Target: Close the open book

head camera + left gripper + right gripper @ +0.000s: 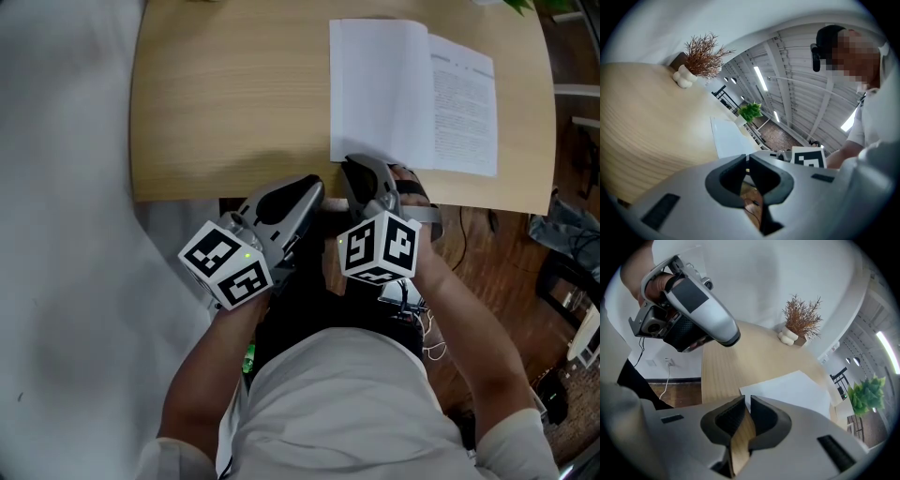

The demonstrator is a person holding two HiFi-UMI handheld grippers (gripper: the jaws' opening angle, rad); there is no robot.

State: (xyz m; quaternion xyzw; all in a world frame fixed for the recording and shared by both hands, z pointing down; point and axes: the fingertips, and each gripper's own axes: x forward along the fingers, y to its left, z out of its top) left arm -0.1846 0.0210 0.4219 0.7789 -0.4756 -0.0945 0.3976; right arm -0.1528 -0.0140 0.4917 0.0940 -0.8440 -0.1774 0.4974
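Note:
The open book [412, 94] lies flat on the far right part of the wooden table [225, 94], its left page blank and its right page printed. My right gripper [351, 163] is shut and empty, its tips over the table's near edge just at the book's near left corner. In the right gripper view the white page [792, 390] shows just beyond the closed jaws [746, 399]. My left gripper [315, 184] is shut and empty, beside the right one at the table's near edge, left of the book. Its own view shows the book [731, 138] ahead of its jaws [746, 157].
A white vase with dry twigs [790, 336] stands at the table's far side, and a green plant [750, 111] stands past the book. The wood left of the book is bare. A dark wooden floor with cables [487, 253] lies below the near edge.

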